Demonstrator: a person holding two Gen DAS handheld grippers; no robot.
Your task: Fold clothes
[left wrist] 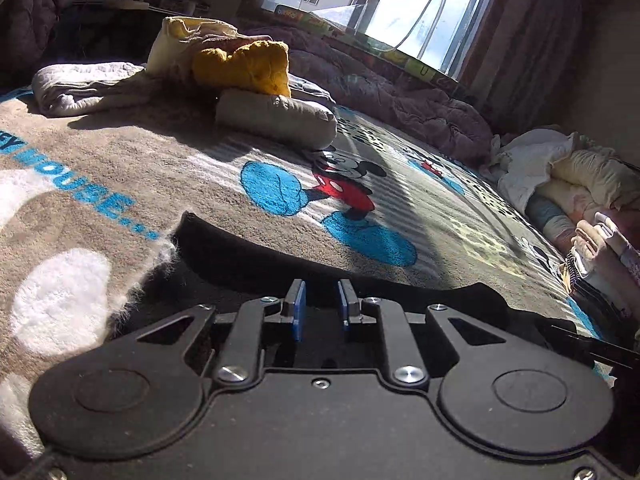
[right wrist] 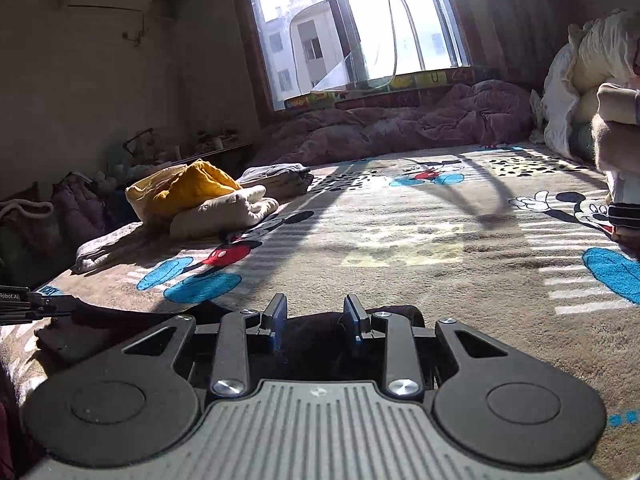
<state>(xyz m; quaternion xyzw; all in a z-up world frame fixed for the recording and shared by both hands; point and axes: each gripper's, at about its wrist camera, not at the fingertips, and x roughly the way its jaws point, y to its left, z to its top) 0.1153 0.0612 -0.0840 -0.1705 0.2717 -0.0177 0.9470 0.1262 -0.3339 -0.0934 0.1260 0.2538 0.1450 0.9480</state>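
Observation:
A black garment [left wrist: 224,252] lies flat on the Mickey Mouse blanket [left wrist: 200,172] right under both grippers. My left gripper [left wrist: 322,304] hovers low over its middle, blue pads a small gap apart, nothing between them. My right gripper [right wrist: 316,318] is open over the garment's other end [right wrist: 120,320], its jaws wider apart and empty. The tip of the left gripper [right wrist: 24,304] shows at the left edge of the right wrist view.
A heap of unfolded clothes, yellow [left wrist: 244,66], cream [left wrist: 276,118] and grey [left wrist: 80,84], lies at the far left. A purple quilt [left wrist: 400,92] runs under the window. A stack of folded clothes [left wrist: 592,248] and bedding [right wrist: 592,80] sits at the right.

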